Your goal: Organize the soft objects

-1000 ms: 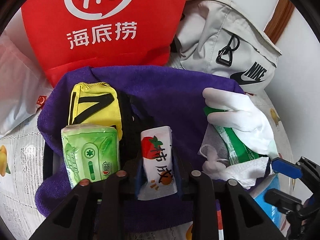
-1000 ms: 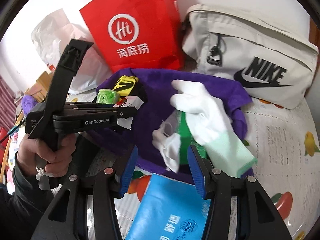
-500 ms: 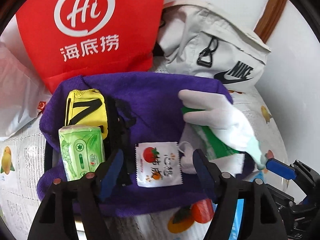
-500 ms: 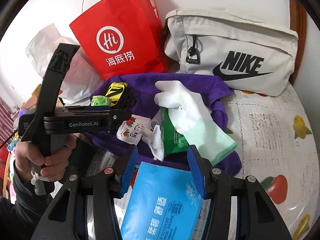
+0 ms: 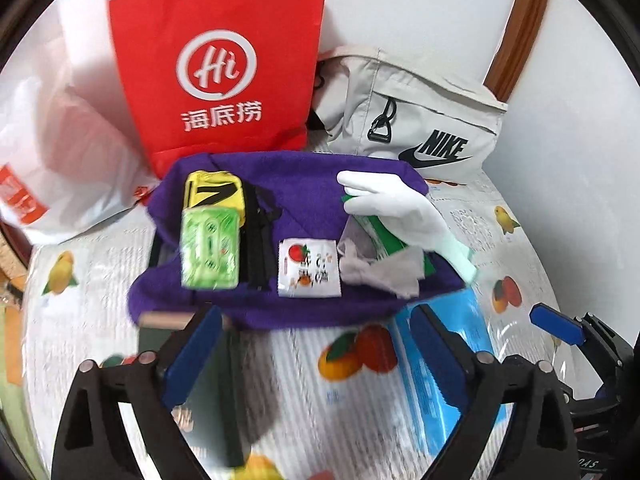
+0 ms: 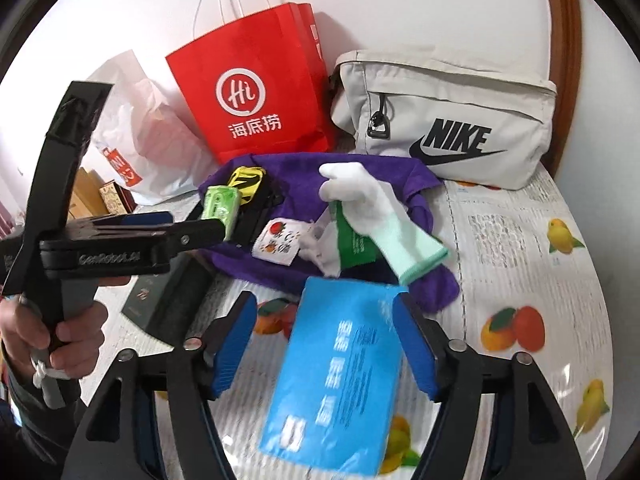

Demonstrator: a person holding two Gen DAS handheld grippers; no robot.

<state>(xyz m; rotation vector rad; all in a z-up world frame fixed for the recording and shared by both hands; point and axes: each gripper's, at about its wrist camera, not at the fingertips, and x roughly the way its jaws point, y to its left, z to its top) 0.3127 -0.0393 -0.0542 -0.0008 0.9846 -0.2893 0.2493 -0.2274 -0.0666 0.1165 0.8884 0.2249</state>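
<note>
A purple towel (image 5: pixel 304 184) (image 6: pixel 372 176) lies on the table. On it lie a yellow pouch (image 5: pixel 212 192), a green tissue pack (image 5: pixel 210 250) (image 6: pixel 220 204), a white strawberry sachet (image 5: pixel 309 268) (image 6: pixel 278 240), a white glove (image 5: pixel 396 208) (image 6: pixel 368 200) over a green packet (image 6: pixel 352 240), and a crumpled wipe (image 5: pixel 380 270). My left gripper (image 5: pixel 316 356) is open and empty, in front of the towel. My right gripper (image 6: pixel 324 344) is open with a blue tissue pack (image 6: pixel 336 376) (image 5: pixel 444 356) between its fingers on the table.
A red paper bag (image 5: pixel 220 76) (image 6: pixel 256 96), a grey Nike bag (image 5: pixel 420 128) (image 6: pixel 444 120) and a white plastic bag (image 5: pixel 60 160) stand behind the towel against the wall. A dark box (image 6: pixel 172 300) lies at the towel's left front. The fruit-print tablecloth (image 6: pixel 520 260) covers the table.
My left gripper opened, let go of the strawberry sachet onto the towel and pulled back toward me. My right gripper also pulled back, with the blue pack now between its fingers.
</note>
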